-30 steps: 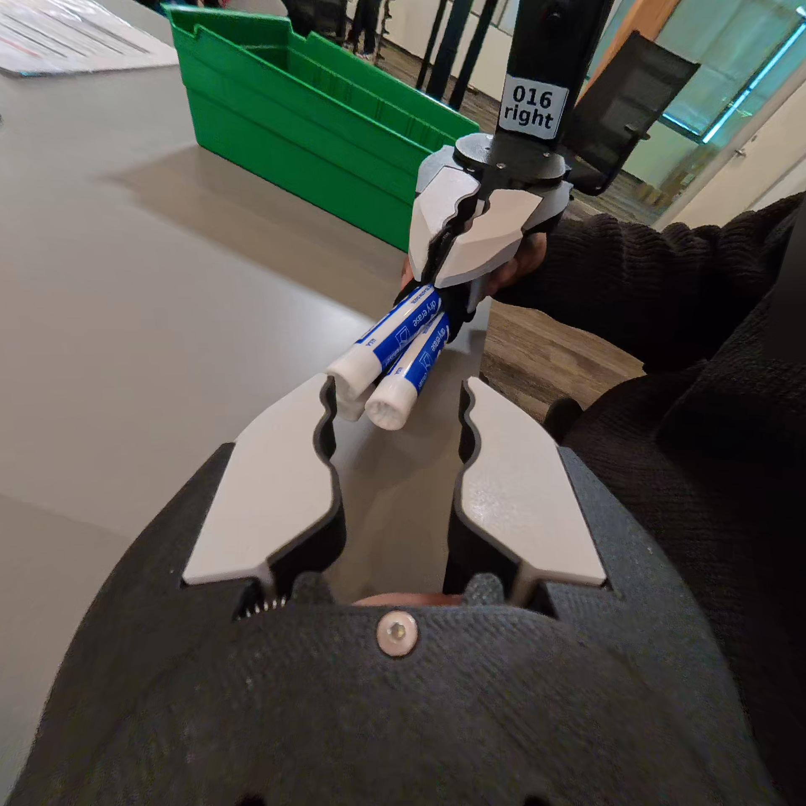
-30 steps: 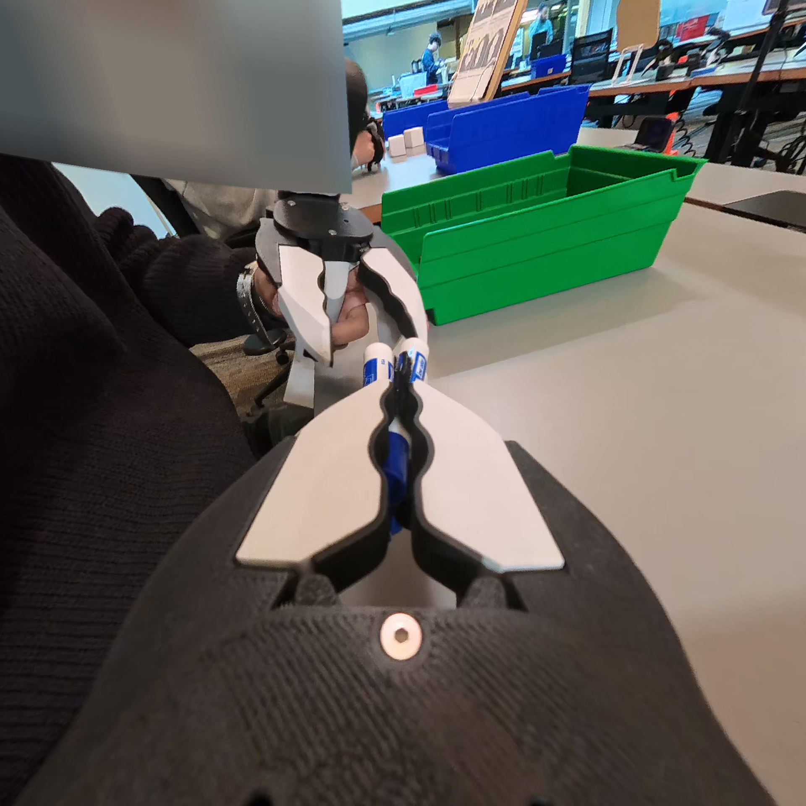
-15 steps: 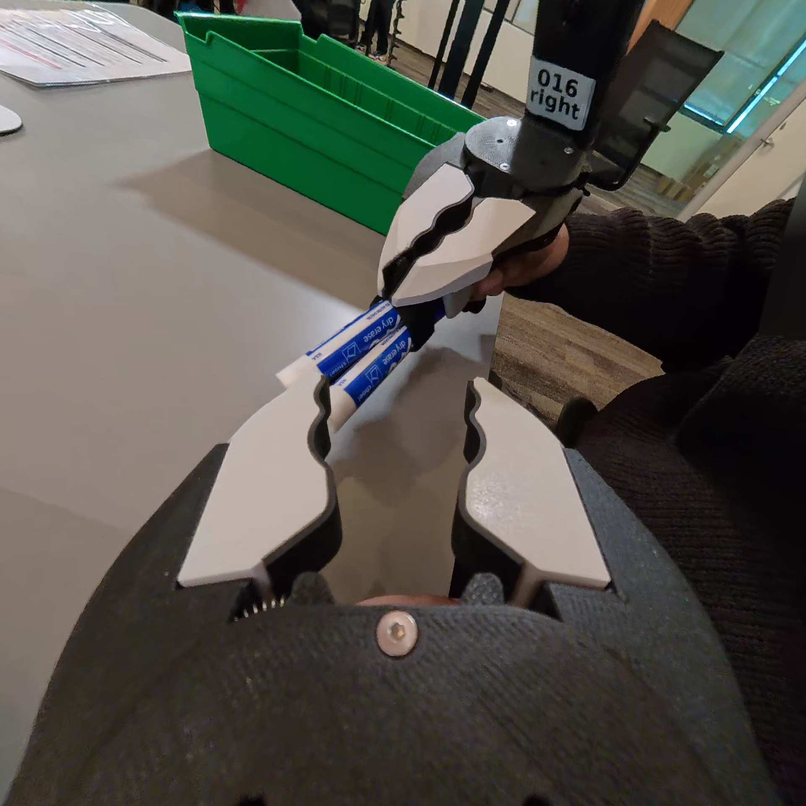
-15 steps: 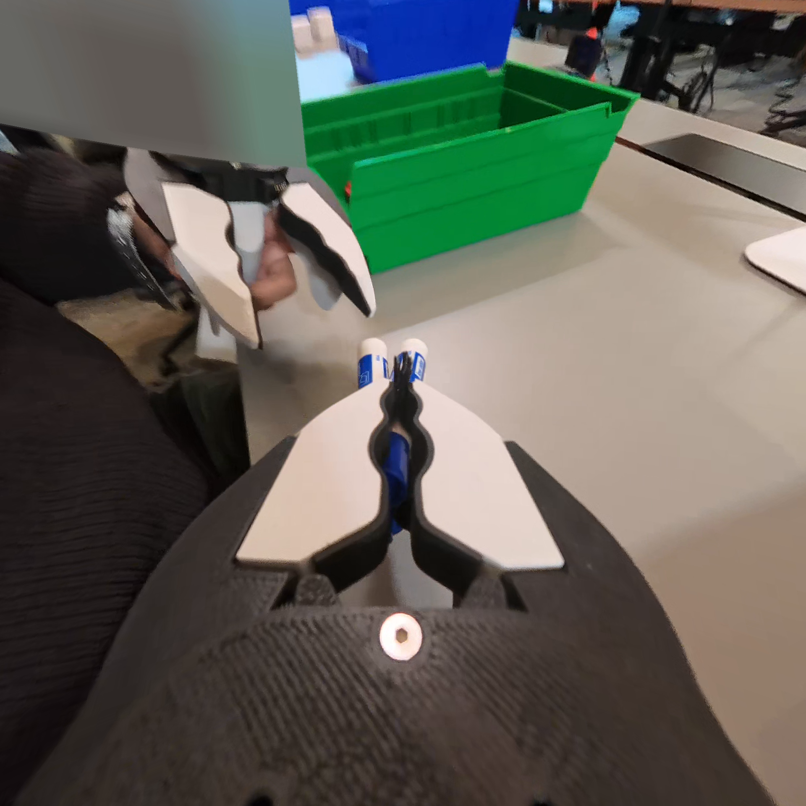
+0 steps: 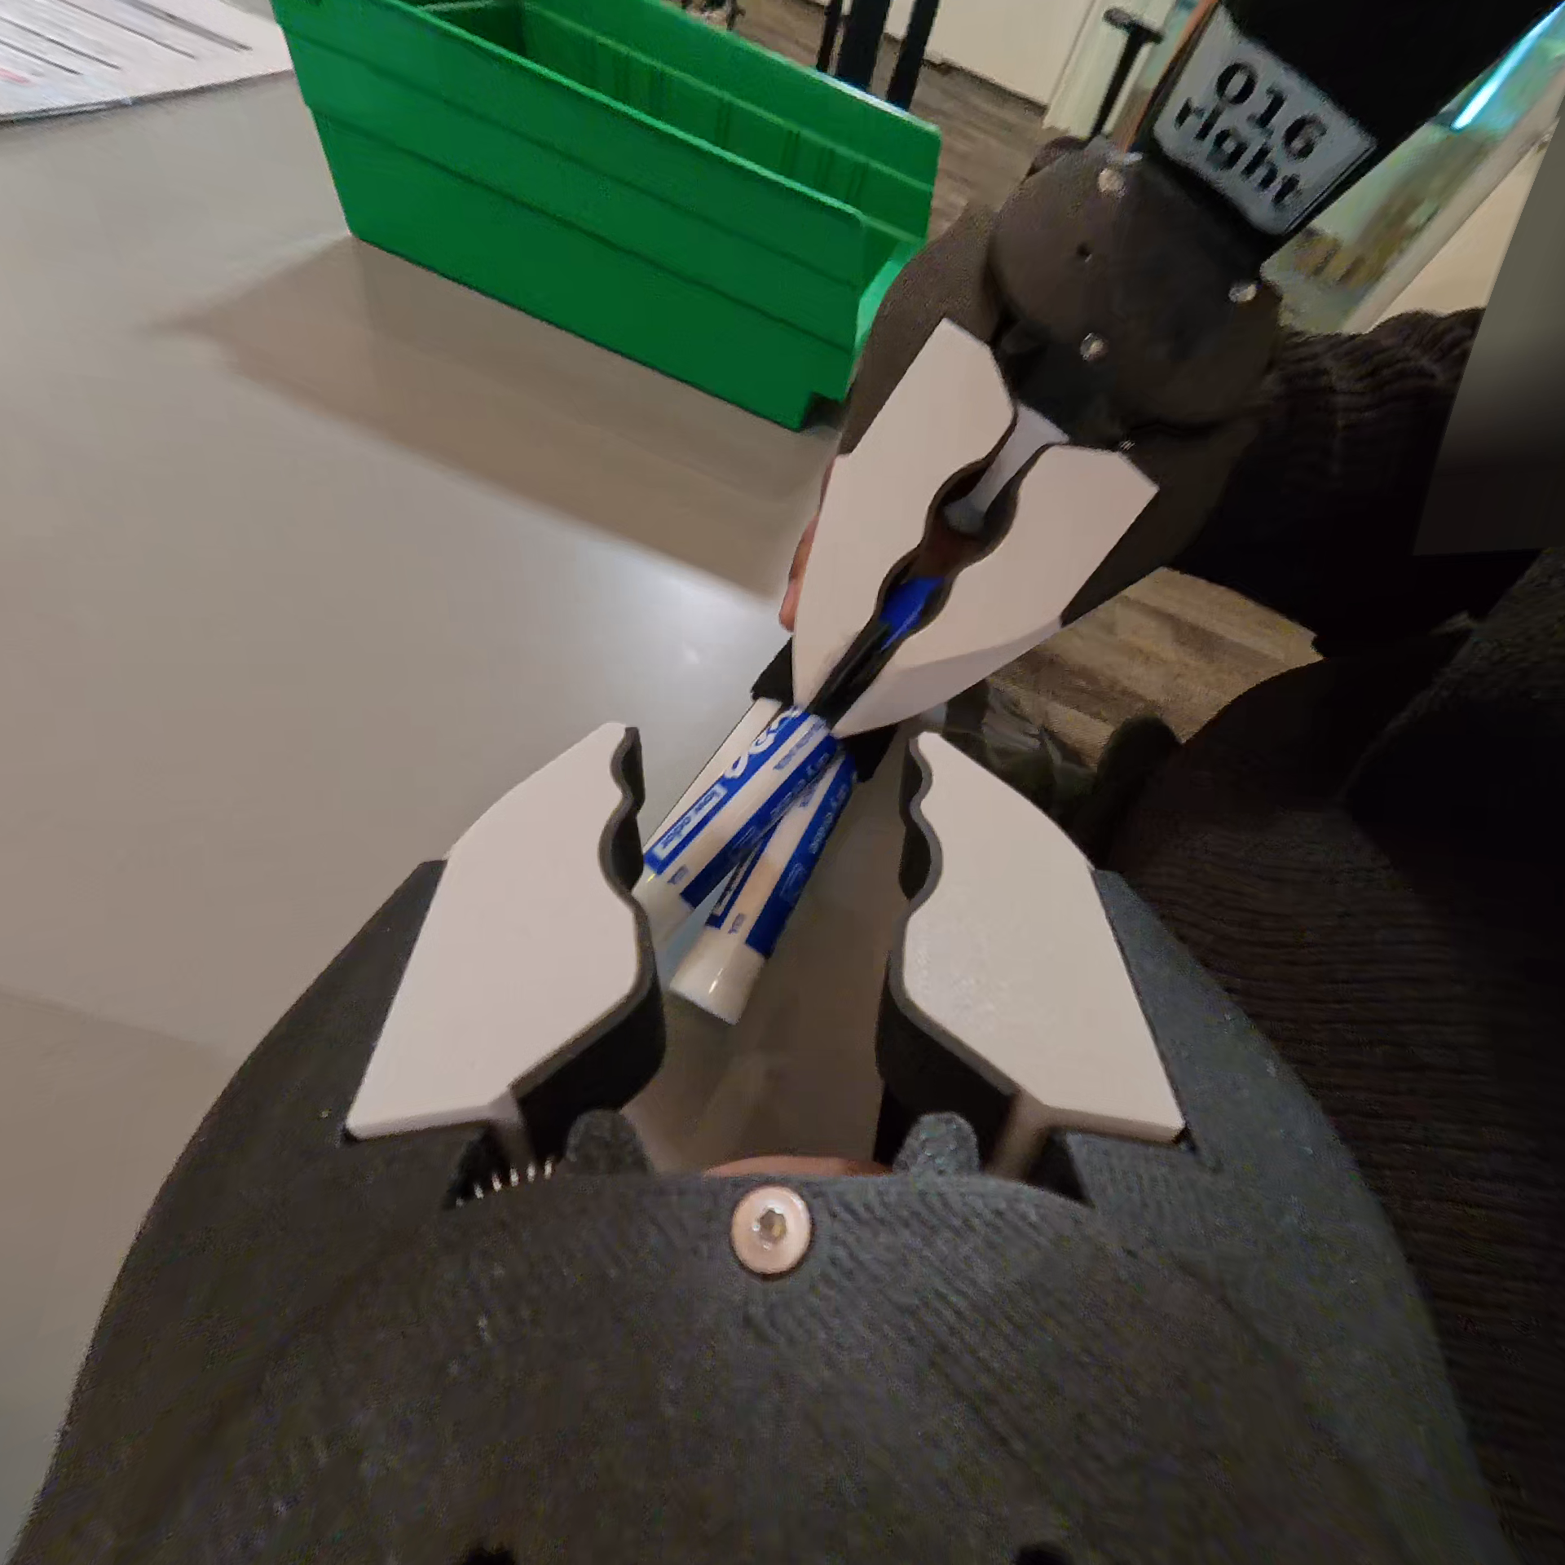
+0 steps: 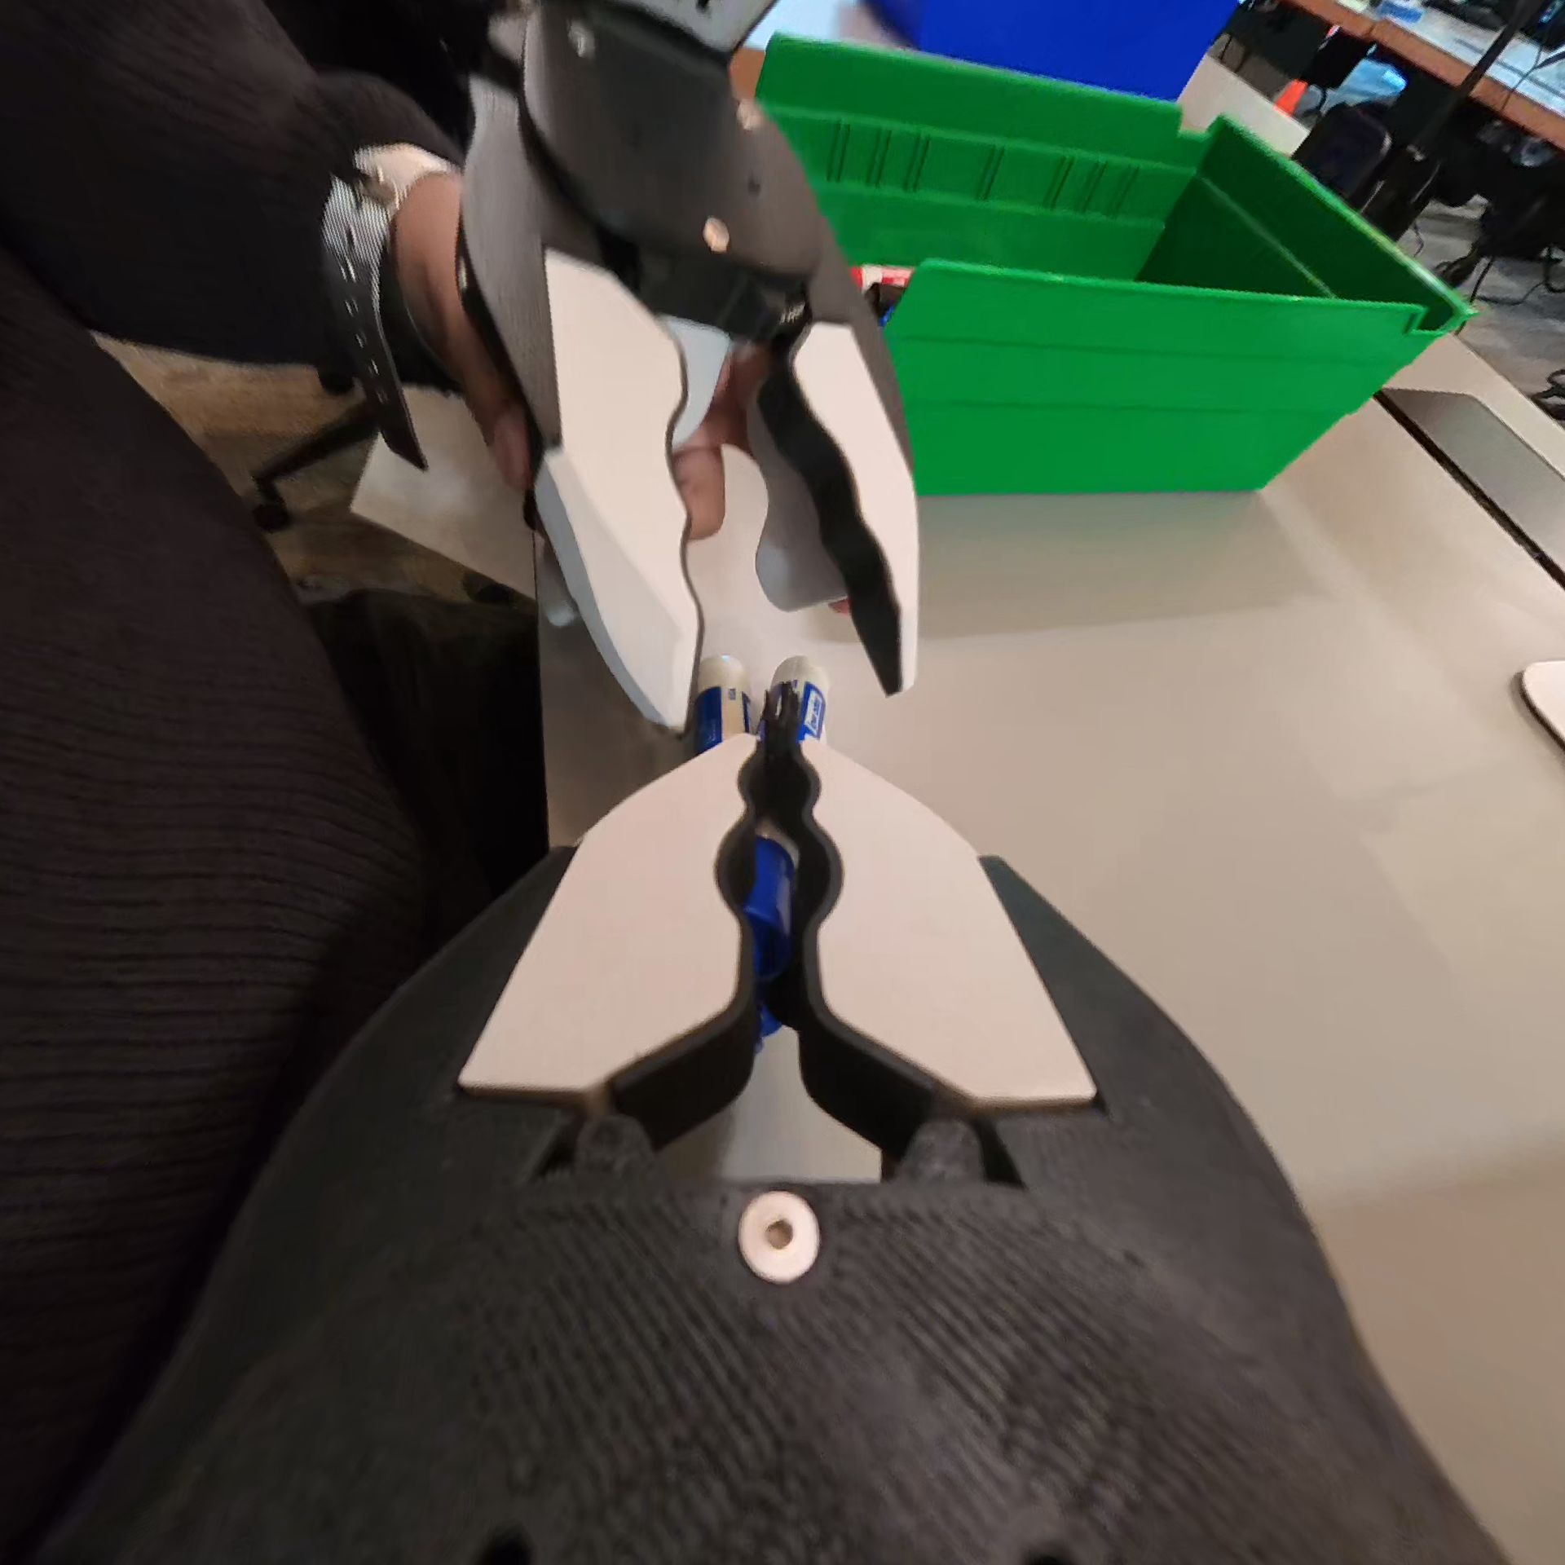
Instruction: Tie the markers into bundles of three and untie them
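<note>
Left gripper [image 5: 766, 754] with white fingers, jaws spread wide around white-and-blue dry-erase markers [image 5: 745, 855], touching none clearly. Right gripper [image 6: 783, 745] pinching those markers near the grey table's [image 5: 254, 593] front edge. Green plastic bin [image 6: 1101, 373] well apart behind; bare tabletop between.

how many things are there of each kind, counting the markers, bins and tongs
blue-and-white dry-erase markers: 2, bundled, both gripped in the shut right tongs
green plastic bins: 1, on the grey table
blue plastic bins: 1, behind the green one
white-fingered tongs: 2, the left tongs open around the marker ends
total: 6
</note>
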The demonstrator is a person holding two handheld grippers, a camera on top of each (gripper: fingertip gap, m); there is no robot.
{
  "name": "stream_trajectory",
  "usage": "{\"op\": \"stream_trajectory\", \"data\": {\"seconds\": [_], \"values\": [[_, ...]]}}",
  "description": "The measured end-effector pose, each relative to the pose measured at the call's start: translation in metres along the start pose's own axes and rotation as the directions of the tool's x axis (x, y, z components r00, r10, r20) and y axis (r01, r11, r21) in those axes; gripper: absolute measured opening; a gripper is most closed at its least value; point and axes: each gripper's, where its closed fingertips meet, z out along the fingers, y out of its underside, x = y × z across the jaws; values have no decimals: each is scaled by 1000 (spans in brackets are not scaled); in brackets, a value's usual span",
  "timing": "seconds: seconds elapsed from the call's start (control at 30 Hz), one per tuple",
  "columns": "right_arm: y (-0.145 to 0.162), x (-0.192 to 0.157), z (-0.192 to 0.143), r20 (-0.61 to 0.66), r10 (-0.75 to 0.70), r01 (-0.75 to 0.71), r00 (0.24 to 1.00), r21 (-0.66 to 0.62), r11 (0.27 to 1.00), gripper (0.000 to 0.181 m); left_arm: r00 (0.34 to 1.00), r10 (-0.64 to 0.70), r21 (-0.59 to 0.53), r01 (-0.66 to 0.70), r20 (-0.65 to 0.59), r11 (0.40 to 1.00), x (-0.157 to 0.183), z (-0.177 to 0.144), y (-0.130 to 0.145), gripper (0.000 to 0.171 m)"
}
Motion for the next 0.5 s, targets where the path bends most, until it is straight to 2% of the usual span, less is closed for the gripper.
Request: {"op": "stream_trajectory", "data": {"seconds": [0.1,0.37,0.5], "values": [[0,6,-4,-16,18,-17,1000,17,1000,4,999,-24,14,24,22,1000,-7,-3,-2,59],[0,38,-20,-133,71,-60,989,83,995,4,968,-246,84,242,50,967,-33,-14,-6,60],[-3,42,-25,-88,164,-149,983,151,977,5,968,-245,74,240,58,968,-33,-12,-4,60]]}}
